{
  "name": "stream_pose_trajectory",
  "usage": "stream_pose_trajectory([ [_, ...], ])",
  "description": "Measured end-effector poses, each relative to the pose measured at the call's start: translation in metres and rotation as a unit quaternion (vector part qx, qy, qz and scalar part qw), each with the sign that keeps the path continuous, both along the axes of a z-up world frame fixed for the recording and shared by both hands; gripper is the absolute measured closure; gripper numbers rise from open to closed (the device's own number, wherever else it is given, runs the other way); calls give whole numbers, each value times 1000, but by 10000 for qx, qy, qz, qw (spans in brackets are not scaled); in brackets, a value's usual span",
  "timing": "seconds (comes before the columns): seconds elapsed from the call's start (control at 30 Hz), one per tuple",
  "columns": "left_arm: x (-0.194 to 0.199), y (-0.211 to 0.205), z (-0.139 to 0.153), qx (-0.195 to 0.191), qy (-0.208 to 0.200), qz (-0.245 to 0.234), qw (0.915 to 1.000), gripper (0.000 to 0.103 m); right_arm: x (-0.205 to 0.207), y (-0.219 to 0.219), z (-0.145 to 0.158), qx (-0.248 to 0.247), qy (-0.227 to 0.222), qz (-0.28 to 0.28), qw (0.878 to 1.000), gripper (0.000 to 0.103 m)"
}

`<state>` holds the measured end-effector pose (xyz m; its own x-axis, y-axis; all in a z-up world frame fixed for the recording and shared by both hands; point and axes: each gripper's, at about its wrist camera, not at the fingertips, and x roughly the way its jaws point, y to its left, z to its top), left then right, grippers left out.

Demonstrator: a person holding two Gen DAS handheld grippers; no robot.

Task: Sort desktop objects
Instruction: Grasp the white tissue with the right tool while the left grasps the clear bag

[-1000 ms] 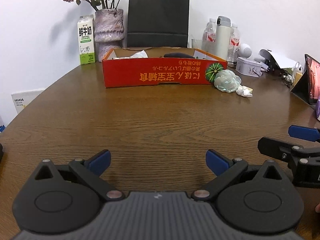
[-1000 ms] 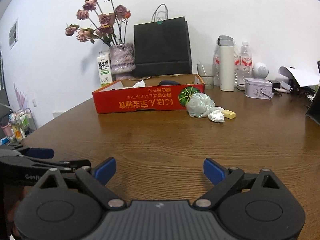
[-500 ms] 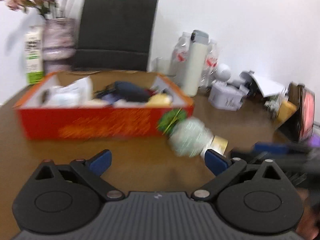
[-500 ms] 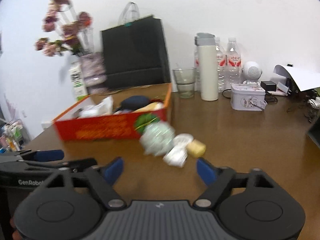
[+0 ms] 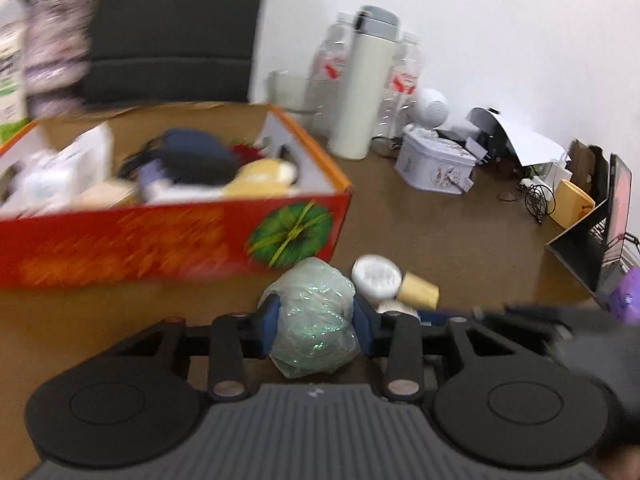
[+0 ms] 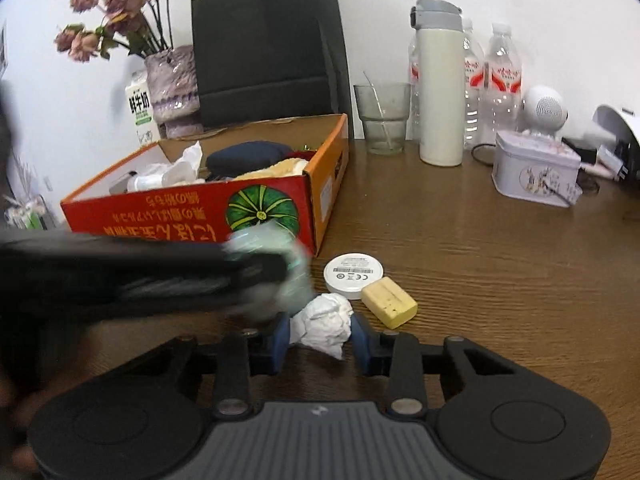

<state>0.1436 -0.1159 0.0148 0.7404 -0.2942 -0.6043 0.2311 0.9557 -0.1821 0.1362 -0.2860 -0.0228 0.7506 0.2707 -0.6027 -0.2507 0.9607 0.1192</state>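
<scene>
With the left gripper (image 5: 314, 320) clamping the crumpled plastic bag (image 5: 312, 316) and the right gripper (image 6: 320, 338) pinching the tissue wad (image 6: 322, 322), both at the red box's (image 6: 160, 216) five o'clock corner, either soft bundle could slip mid-lift.

Wood-grain table (image 6: 500, 264), smooth, slightly glossy; printed cardboard box (image 6: 180, 220) at left, raw brown inside; crinkled, shiny thin-plastic bag (image 5: 316, 320) low in the left wrist view; crumpled matt white paper (image 6: 324, 322); smooth white plastic disc (image 6: 353, 272); matt pale-yellow block (image 6: 389, 307); clear glass tumbler (image 6: 382, 118); matt black paper bag (image 6: 268, 48); printed metal tin (image 6: 534, 172) at right
</scene>
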Motion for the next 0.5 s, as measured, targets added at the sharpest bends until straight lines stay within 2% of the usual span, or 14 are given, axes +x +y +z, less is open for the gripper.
stream_pose_trajectory([
  [0.1,-49,25,10,-104,-164,330,9993,64,3,4,0,-102,-12,20,9999,71],
  [0.17,-77,42,10,-95,-185,608,9979,64,3,7,-1,-201,-41,32,9998,80],
  [0.27,-109,64,9,94,-71,962,9953,65,-2,9,-1,-233,-62,110,9996,83],
  [0.43,-158,98,14,510,-249,1287,9901,65,-13,18,5,-365,-157,193,9990,84],
  [0.5,-169,110,16,552,-204,1345,9892,65,-27,29,22,-569,-424,-84,9974,84],
])
